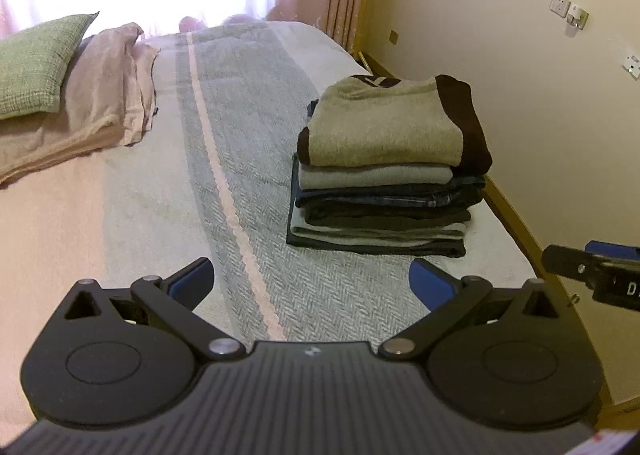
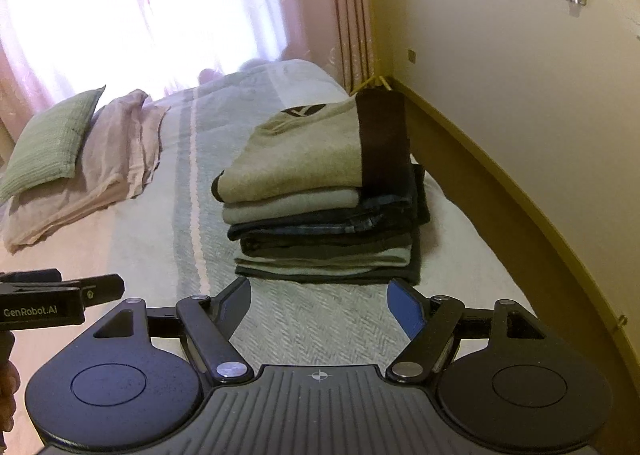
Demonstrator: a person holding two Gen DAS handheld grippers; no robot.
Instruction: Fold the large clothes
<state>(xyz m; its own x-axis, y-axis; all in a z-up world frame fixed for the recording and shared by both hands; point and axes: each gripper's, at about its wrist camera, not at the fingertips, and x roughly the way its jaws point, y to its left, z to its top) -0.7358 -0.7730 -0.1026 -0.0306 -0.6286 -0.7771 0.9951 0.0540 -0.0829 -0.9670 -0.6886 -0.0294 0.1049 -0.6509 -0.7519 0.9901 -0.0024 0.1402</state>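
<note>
Left gripper: the left gripper (image 1: 312, 279) hangs above the near end of the bed (image 1: 248, 159) with its jaws spread wide and nothing between the blue pads (image 1: 192, 281).
Right gripper: the right gripper (image 2: 320, 305) is likewise wide open and empty, aimed straight at the stack from the near side.
Stack: a stack of folded clothes (image 1: 384, 183) sits on the right side of the bed, near the wall (image 1: 500, 35); a beige sweater with dark brown trim (image 2: 308, 151) lies on top, over grey and dark layers (the pile looks square and settled).
Far left: a green pillow (image 1: 36, 63) rests on a folded pink blanket (image 1: 100, 95), well apart from the stack.
Step in hand: judged from the empty jaws and the tidy pile, a fold seems just finished, or the whole pile done.
Unfolded garment: none shows in either view.
Next move: it would call for finding another large garment somewhere outside these views and spreading it flat on the open striped cover to the left of the stack.
</note>
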